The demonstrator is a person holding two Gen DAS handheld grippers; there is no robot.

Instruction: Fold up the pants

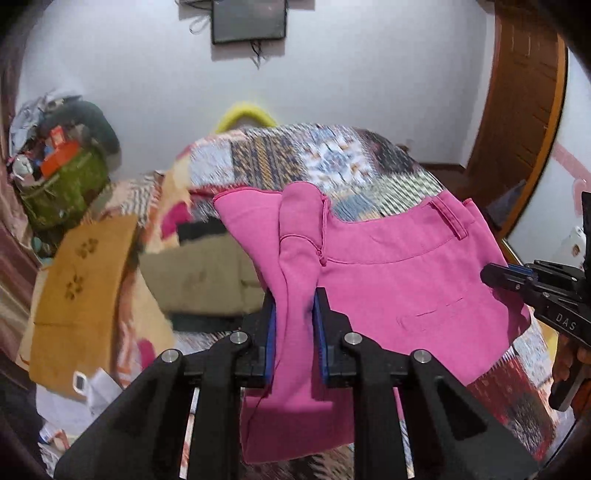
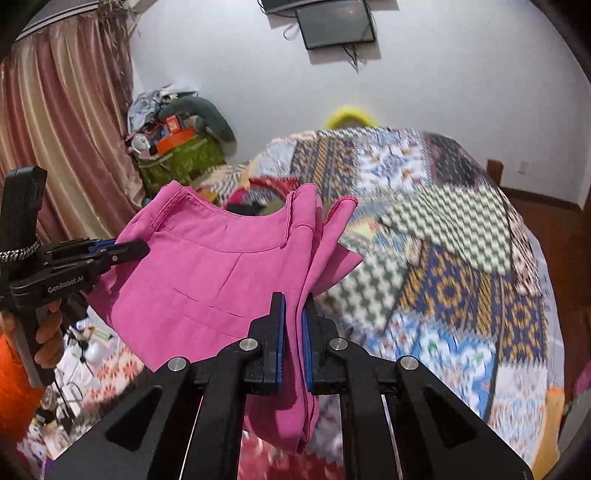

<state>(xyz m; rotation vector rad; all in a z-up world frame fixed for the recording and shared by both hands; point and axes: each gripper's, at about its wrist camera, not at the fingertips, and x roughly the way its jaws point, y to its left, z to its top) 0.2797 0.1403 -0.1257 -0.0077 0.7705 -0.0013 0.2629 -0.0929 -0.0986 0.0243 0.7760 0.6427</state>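
The pink pants (image 1: 399, 280) hang stretched between both grippers above the patchwork bedspread (image 1: 295, 155). My left gripper (image 1: 295, 295) is shut on a bunched fold of the pink fabric, which stands up between its blue pads and drapes below. My right gripper (image 2: 294, 299) is shut on the other side of the pants (image 2: 207, 273), cloth pinched between its pads. Each gripper shows in the other's view: the right one (image 1: 493, 275) at the pants' right edge, the left one (image 2: 138, 249) at their left edge. The waistband with a belt loop (image 1: 448, 218) faces up.
The patterned bedspread (image 2: 443, 258) fills the space ahead and below. A pile of bags and clutter (image 1: 62, 170) sits at the far left beside a curtain (image 2: 55, 140). A brown cloth (image 1: 81, 288) lies left. A dark screen (image 1: 249, 20) hangs on the white wall; a wooden door (image 1: 517, 122) stands right.
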